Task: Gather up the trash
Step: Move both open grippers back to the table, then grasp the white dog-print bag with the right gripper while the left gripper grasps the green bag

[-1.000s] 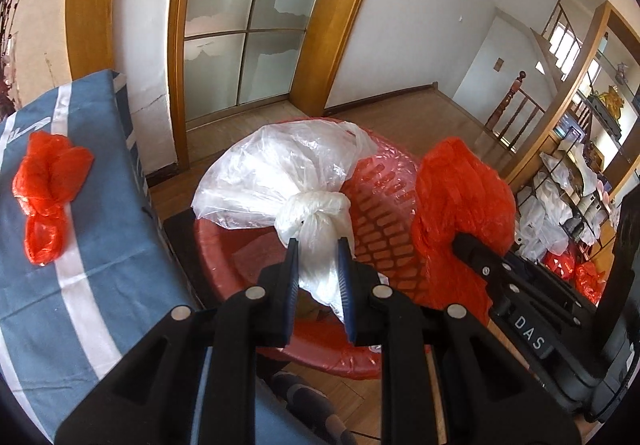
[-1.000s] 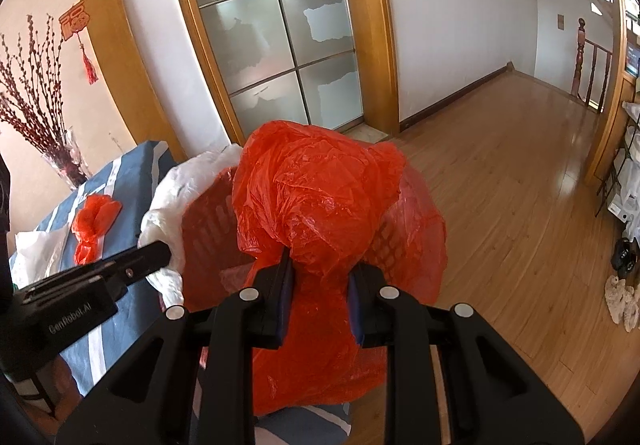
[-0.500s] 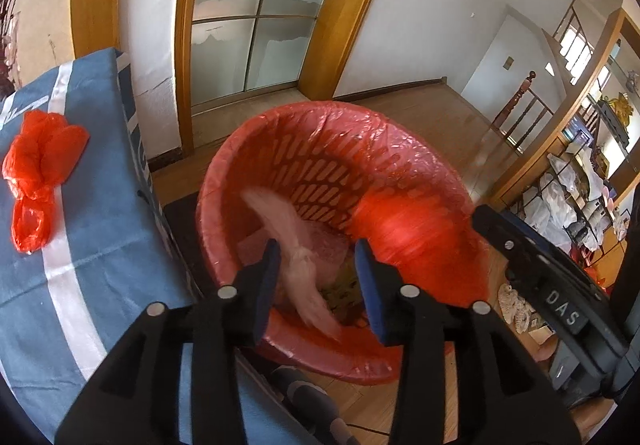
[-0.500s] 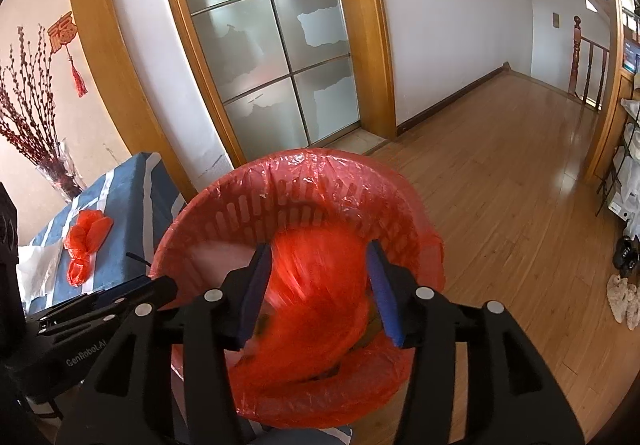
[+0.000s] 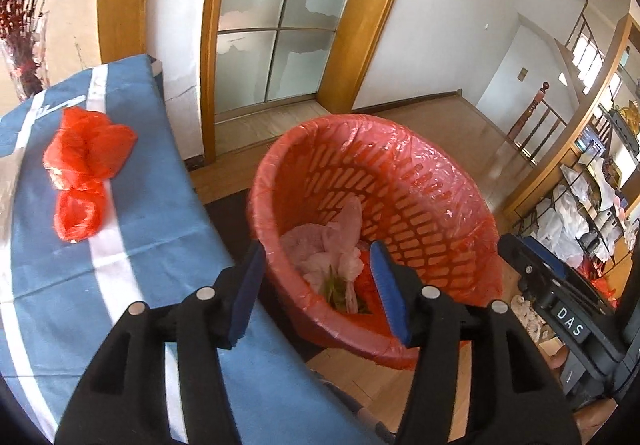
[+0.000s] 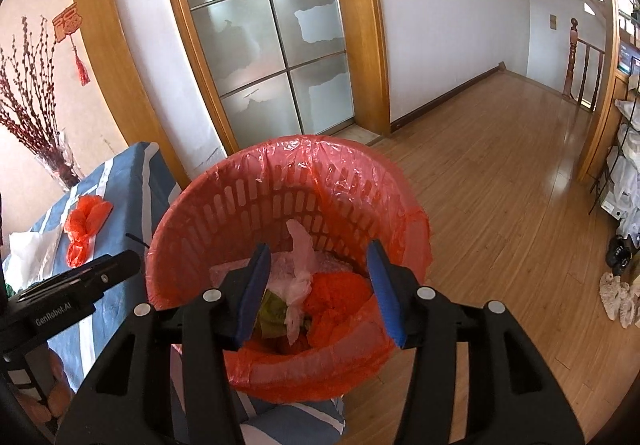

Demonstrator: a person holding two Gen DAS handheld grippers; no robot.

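Both the left gripper (image 5: 316, 285) and right gripper (image 6: 318, 285) hover spread wide and empty above the red bin (image 6: 240, 201), where the white bag (image 6: 300, 269) and red bag (image 6: 340, 295) lie below their jaws.

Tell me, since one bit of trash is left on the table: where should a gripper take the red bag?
Probably at the narrow pinched waist of the red bag, from straight above with the open left gripper. It lies flat on the blue cloth, bulging at either end.
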